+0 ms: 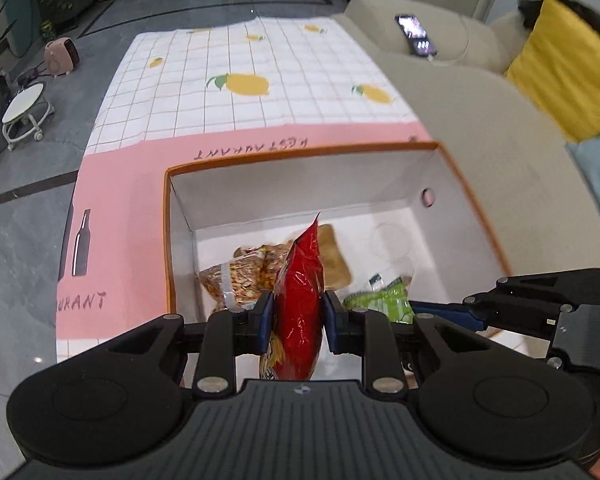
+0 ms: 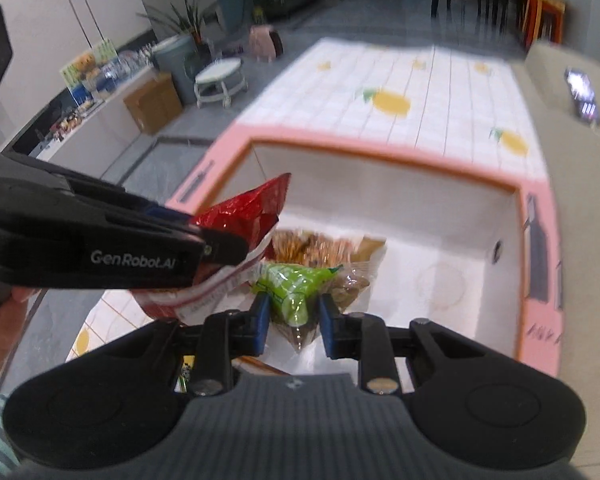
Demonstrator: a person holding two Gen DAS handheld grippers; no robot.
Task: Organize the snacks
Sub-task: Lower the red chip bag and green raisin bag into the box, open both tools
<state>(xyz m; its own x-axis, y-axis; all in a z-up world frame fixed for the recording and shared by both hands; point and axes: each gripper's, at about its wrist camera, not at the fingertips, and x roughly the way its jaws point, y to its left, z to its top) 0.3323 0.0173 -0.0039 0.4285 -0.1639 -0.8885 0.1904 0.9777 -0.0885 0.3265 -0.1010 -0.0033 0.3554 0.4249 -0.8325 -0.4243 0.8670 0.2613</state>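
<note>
Right now the left gripper [image 1: 297, 322] has its blue jaws squeezed on a shiny, crinkly red snack bag [image 1: 300, 300], held up over the white box [image 1: 300, 192] with an orange rim. The right gripper [image 2: 293, 320] has its jaws a little apart around a soft green packet [image 2: 296, 288], not clearly pinching it. Bumpy brown snack bags [image 1: 240, 276] lie inside the box on the table [image 1: 116, 208].

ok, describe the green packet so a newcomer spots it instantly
Find the white box with the orange rim on the pink tablecloth. Among the snacks at its near end, the green packet sits between the right gripper fingers. It's the only bright green one beside brown bags and the red bag.
</note>
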